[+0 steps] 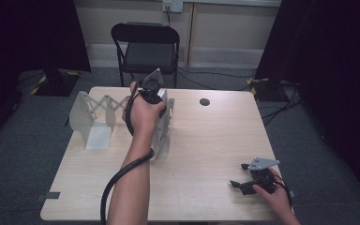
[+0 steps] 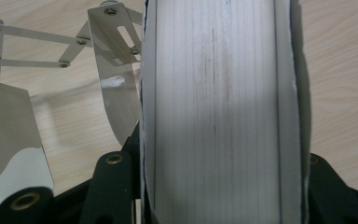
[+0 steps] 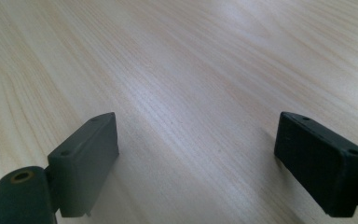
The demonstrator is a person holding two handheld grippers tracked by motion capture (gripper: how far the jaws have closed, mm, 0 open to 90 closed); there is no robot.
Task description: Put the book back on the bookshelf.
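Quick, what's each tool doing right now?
Left tool: closed on the white end panel of the folding rack.
Right tool: open, holding nothing, over the table.

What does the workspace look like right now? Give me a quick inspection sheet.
Surface: pale wood table with a dark round hole near the far edge.
Job's things: metal folding rack with scissor links, standing at the table's left; a white ribbed block at its right end.
Clutter: nothing seen.
Grippers: left gripper shut on the block; right gripper open, low over bare table.
Cables: black cable along the left forearm; more on the floor at the back.
Surroundings: black folding chair, dark curtains, grey floor.
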